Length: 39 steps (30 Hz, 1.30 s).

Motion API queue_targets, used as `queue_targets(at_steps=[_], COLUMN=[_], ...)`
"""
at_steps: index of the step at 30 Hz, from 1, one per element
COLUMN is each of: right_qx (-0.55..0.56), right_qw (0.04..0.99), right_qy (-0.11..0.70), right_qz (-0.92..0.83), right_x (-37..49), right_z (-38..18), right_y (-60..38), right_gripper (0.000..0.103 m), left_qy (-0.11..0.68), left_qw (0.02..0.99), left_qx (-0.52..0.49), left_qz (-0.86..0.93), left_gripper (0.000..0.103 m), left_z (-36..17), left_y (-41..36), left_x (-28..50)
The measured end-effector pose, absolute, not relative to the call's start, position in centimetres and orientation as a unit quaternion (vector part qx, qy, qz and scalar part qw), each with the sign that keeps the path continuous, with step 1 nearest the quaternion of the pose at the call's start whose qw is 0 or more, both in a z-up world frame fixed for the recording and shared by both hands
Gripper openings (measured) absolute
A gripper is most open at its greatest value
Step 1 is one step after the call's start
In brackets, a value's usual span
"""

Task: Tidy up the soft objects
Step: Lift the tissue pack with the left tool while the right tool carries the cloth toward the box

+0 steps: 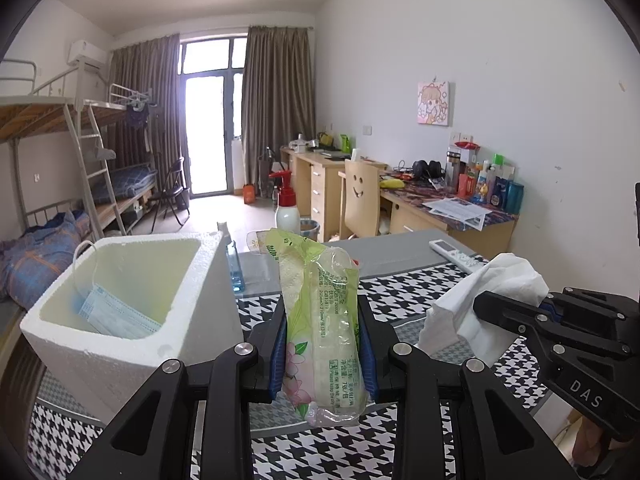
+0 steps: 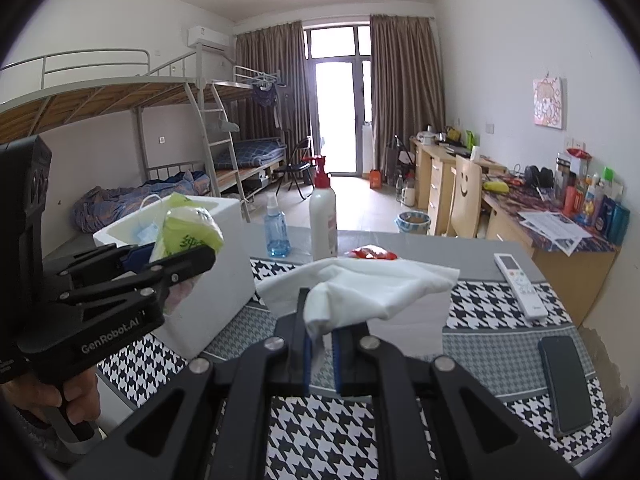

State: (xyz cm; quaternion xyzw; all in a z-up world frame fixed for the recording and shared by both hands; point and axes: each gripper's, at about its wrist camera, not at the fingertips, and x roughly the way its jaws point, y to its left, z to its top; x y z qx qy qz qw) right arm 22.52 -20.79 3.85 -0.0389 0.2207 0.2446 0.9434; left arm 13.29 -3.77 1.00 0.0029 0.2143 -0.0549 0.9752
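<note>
My left gripper (image 1: 322, 344) is shut on a green-and-clear tissue pack (image 1: 320, 320) and holds it upright above the table, just right of the white foam box (image 1: 132, 320). A blue face mask (image 1: 116, 316) lies inside the box. My right gripper (image 2: 322, 344) is shut on a white tissue (image 2: 360, 288) that drapes over its fingers above the table. In the left wrist view the right gripper (image 1: 480, 304) holds the tissue (image 1: 480, 300) at the right. In the right wrist view the left gripper (image 2: 188, 256) holds the pack (image 2: 188, 232) by the box (image 2: 208, 280).
A houndstooth cloth (image 2: 328, 432) covers the table. A blue spray bottle (image 2: 277, 228), a white pump bottle (image 2: 323, 220) and a red packet (image 2: 370, 254) stand at the back. A remote (image 2: 520, 284) and a phone (image 2: 566, 384) lie at the right.
</note>
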Motion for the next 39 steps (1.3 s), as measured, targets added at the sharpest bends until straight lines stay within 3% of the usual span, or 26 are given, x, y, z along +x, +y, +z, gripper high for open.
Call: queue_targets(at_steps=[39], right_qx=[-0.053], right_qw=[0.943], right_qy=[0.160], right_qz=[0.288], right_x=[23.1], right_z=[8.7], right_y=[-16.4], right_gripper=[0.011], left_qy=[0.145], left_qw=[0.989], left_qx=[0.000], left_qz=[-0.003], left_gripper=[0.032], left_z=[6.4], left_y=[2.2], left_x=[12.7])
